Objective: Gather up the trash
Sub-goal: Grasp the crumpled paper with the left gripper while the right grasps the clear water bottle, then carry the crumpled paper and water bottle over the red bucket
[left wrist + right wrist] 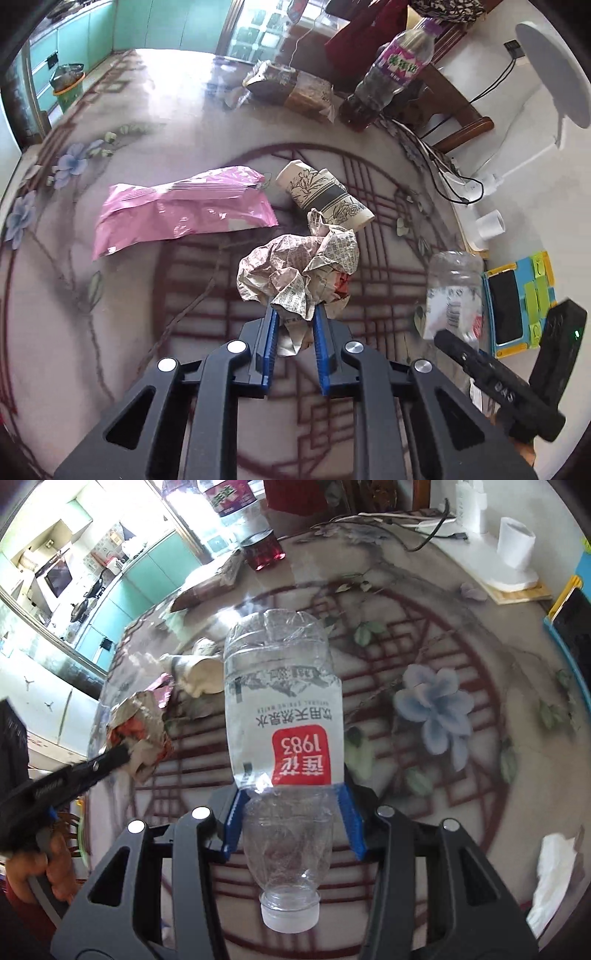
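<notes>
Both my grippers clamped on trash above the round table

My left gripper [293, 314] pinches the crumpled newspaper ball [299, 269] by its near edge, mid-table; my right gripper [291, 794] squeezes the empty plastic bottle [284, 716] at its shoulder, cap toward me, held off the tabletop [461, 657]

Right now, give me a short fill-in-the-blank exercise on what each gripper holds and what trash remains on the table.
1. The left gripper is shut on a crumpled ball of ____.
2. The right gripper holds an empty clear plastic ____, cap toward the camera.
3. The flat wrapper lying on the table is ____ in colour.
4. Beside it lies a crushed paper ____ with a floral print.

Missing words: newspaper; bottle; pink; cup
</notes>
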The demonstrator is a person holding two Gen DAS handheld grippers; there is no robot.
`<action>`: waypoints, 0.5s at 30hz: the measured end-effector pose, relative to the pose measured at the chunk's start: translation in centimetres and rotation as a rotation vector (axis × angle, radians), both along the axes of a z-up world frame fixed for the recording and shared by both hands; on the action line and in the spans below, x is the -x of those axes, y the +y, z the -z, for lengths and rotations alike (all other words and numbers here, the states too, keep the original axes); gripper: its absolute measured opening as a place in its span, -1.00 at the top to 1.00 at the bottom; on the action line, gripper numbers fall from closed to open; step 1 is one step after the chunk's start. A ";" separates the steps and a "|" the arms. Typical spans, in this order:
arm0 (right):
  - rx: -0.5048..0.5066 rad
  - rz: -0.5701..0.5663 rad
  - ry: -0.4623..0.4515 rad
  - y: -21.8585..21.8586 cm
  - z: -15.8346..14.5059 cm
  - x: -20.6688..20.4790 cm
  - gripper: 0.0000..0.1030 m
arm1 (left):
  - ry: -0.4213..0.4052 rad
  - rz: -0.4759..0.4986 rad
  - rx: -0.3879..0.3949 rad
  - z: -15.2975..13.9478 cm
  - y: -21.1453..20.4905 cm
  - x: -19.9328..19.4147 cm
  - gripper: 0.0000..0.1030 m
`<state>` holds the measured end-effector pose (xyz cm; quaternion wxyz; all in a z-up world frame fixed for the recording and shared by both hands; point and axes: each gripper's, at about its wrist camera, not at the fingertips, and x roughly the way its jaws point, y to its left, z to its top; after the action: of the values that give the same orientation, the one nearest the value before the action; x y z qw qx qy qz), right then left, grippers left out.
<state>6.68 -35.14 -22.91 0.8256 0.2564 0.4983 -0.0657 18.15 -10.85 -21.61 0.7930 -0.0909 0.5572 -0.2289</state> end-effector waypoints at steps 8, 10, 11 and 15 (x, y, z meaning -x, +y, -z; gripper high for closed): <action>0.029 -0.092 -0.003 5.8 -1.5 -1.5 0.14 | -0.062 -0.071 -0.041 -2.0 6.8 4.5 0.70; 0.045 -0.125 -0.005 7.3 -1.8 -2.0 0.14 | -0.075 -0.100 -0.050 -2.3 8.7 5.4 0.70; 0.053 -0.150 -0.007 8.3 -2.1 -2.4 0.14 | -0.082 -0.113 -0.056 -2.4 9.6 5.8 0.69; 0.062 -0.217 -0.018 11.3 -2.7 -3.6 0.14 | -0.097 -0.181 -0.076 -2.8 13.4 7.2 0.69</action>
<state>10.26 -23.87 -20.21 0.8399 0.1761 0.5132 0.0111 10.97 2.58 -18.79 0.8394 -0.0996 0.5158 -0.1392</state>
